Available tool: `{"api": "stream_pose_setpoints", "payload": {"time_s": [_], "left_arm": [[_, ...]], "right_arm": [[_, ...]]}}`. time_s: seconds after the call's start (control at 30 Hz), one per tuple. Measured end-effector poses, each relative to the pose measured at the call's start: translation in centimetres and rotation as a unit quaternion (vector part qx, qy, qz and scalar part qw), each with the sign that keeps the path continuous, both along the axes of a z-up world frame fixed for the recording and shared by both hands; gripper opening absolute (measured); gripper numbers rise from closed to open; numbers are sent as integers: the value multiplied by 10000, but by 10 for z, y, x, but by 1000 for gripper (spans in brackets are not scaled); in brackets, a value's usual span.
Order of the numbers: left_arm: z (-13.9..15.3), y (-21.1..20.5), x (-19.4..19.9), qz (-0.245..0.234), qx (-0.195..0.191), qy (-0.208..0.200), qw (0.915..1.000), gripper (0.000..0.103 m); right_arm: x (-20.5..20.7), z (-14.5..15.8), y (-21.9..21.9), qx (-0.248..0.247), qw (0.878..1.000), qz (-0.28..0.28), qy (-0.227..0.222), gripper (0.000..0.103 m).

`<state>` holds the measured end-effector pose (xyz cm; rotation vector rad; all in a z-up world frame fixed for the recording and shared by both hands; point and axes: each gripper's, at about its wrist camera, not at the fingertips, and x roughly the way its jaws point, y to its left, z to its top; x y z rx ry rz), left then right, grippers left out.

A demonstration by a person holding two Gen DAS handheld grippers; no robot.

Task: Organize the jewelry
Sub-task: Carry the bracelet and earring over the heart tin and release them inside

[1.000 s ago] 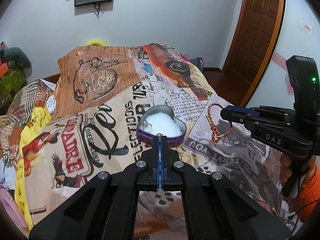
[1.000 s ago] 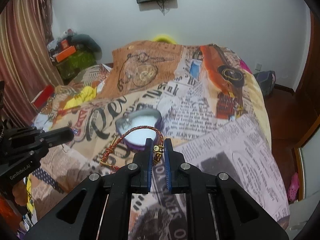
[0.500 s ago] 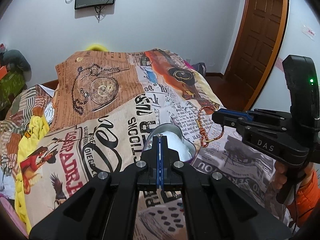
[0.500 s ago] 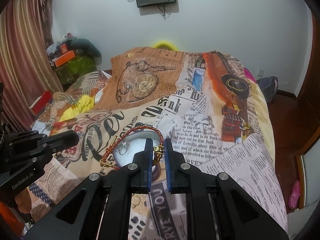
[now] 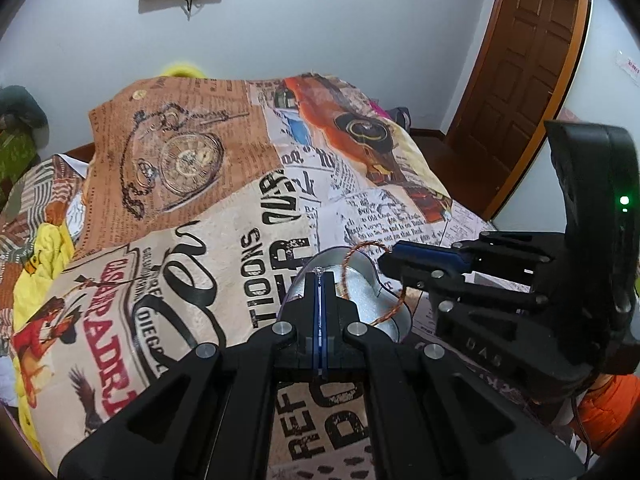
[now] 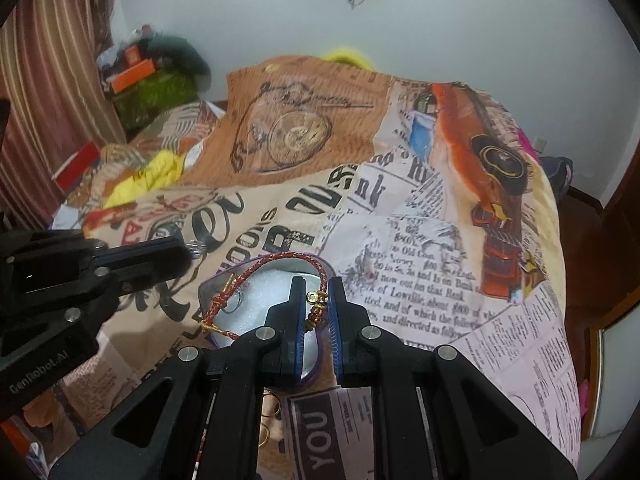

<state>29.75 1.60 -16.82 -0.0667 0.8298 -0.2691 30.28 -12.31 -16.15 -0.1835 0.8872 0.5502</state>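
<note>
A purple heart-shaped box (image 6: pixel 256 300) with a white lining sits on the printed bedspread; it also shows in the left wrist view (image 5: pixel 360 292). My right gripper (image 6: pixel 317 300) is shut on the gold clasp of a red braided bracelet (image 6: pixel 276 264), which hangs over the box. In the left wrist view the bracelet (image 5: pixel 394 304) dangles from the right gripper (image 5: pixel 390 268) into the box. My left gripper (image 5: pixel 320 276) is shut on a small silver ring (image 5: pixel 319 269), just over the box's near rim. In the right wrist view the ring (image 6: pixel 196 247) sticks out of the left gripper (image 6: pixel 186 254).
The bedspread (image 5: pixel 240 208) covers the whole bed. Gold rings (image 6: pixel 268 420) lie on it near the box. A cluttered shelf (image 6: pixel 148 80) and a curtain (image 6: pixel 44 80) stand at the left, a wooden door (image 5: pixel 528 60) at the right.
Both grippers have moved forward and down toward the box. The bracelet now hangs over the box's white lining, and the left gripper's tip covers the box's near rim.
</note>
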Motion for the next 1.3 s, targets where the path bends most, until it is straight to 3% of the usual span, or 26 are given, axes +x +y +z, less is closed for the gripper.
{"api": "stream_pose_setpoints", "payload": {"time_s": [0.27,0.57,1.17,1.3], "left_arm": [[-26,-4,14,-1,38,321,9995,0],[-34,-8,15,-109,63,459,9989,0],[-15,-2,4,-36,140,400,9991,3],[-6,0,-3,-12,175,318,9993,11]], "right_arm": [[6,-9,2,-60,9996,169,222,10],[6,-12,5,-80,9991,298,289,10],[0,-4,2,-178,9989,343,260,12],[-4,3,0,-178,9991,315,208,16]]}}
